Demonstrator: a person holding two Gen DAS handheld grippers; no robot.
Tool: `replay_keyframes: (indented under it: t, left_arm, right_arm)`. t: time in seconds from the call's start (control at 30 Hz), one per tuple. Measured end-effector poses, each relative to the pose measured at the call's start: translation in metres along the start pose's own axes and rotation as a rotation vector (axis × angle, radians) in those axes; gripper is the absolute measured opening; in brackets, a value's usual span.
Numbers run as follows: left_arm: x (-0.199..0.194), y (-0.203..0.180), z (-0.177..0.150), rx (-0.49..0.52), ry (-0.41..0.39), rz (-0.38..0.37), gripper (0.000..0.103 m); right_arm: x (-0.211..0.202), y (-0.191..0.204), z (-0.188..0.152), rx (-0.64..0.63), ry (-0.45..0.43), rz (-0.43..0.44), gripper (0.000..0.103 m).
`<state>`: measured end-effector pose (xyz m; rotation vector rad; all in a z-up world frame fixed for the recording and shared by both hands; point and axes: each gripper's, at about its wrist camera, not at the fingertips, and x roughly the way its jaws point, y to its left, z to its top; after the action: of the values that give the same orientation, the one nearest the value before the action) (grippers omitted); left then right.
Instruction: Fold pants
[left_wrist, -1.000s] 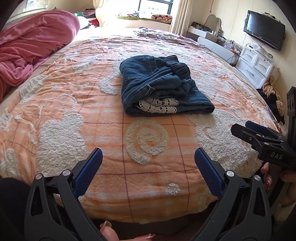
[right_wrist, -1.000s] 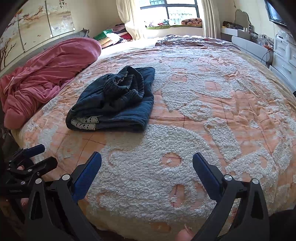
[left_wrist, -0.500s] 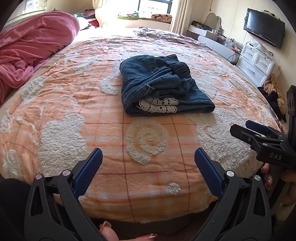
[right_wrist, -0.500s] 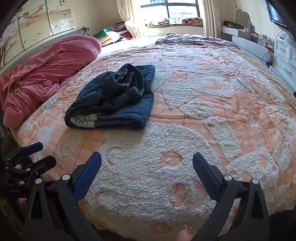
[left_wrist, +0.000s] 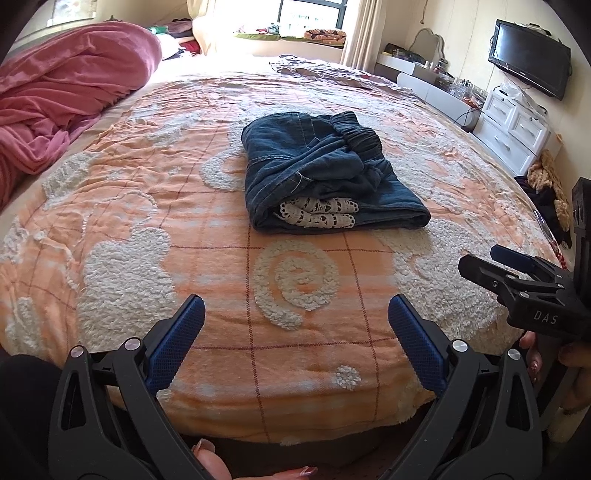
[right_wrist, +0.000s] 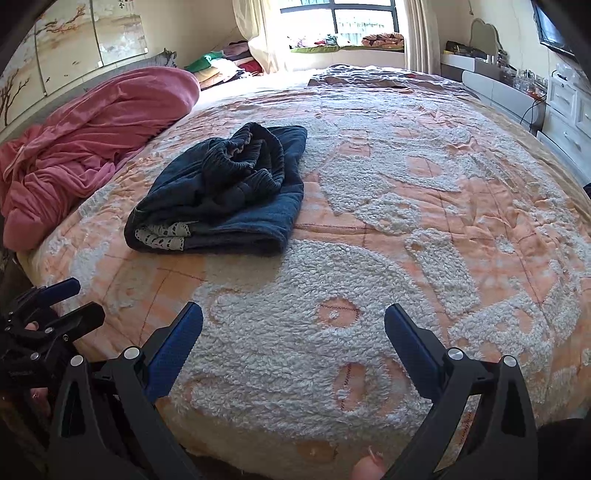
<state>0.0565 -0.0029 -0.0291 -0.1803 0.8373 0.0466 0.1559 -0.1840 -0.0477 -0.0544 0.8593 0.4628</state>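
Ahead of the left gripper (left_wrist: 295, 325), well beyond its blue pads (left_wrist: 173, 343), the pants (left_wrist: 325, 177) lie folded into a dark denim bundle on the bed (left_wrist: 110, 236), with a strip of white lace showing at the near edge of the fold and the gathered waistband bunched on top. That gripper stands released, its two fingers wide apart over the orange and white cover near the bed's front edge, touching no cloth. To its right the right gripper (left_wrist: 517, 273) comes in from the side, also clear of the pants. Far to the left lies a pink blanket (left_wrist: 62, 99); to the right, past the bed, stand a white dresser (left_wrist: 513, 129) and a wall TV (left_wrist: 530, 59). From the right wrist view, the pants (right_wrist: 221, 195) sit ahead and to the left of the right gripper (right_wrist: 293, 332), well apart from it, lace at the near left corner. Its fingers are spread wide too, holding nothing, above the fluffy white pattern of the bed (right_wrist: 406, 221). The left gripper (right_wrist: 55, 306) shows low at the left, by the bed's edge, and the pink blanket (right_wrist: 92, 140) lies beyond it.
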Motion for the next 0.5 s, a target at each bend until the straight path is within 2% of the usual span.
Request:
replay_keyframes:
  t: [0.13,0.3,0.4,0.5]
  left_arm:
    - [0.000,0.000,0.001,-0.002,0.000,0.003,0.093]
    - [0.000,0.000,0.004,-0.002,-0.007,0.060,0.093]
    - [-0.006,0.007,0.008,-0.039,-0.031,0.040,0.093]
    - [-0.013,0.022,0.021,-0.083,-0.061,0.051,0.093]
  right_arm:
    - [0.001,-0.001,0.000,-0.007,0.002,-0.020,0.098]
    - [0.003,-0.007,0.000,-0.004,0.017,-0.048,0.098]
    - [0.002,-0.016,0.004,0.013,0.027,-0.070,0.098]
    - [-0.005,-0.037,0.018,0.046,0.020,-0.104,0.098]
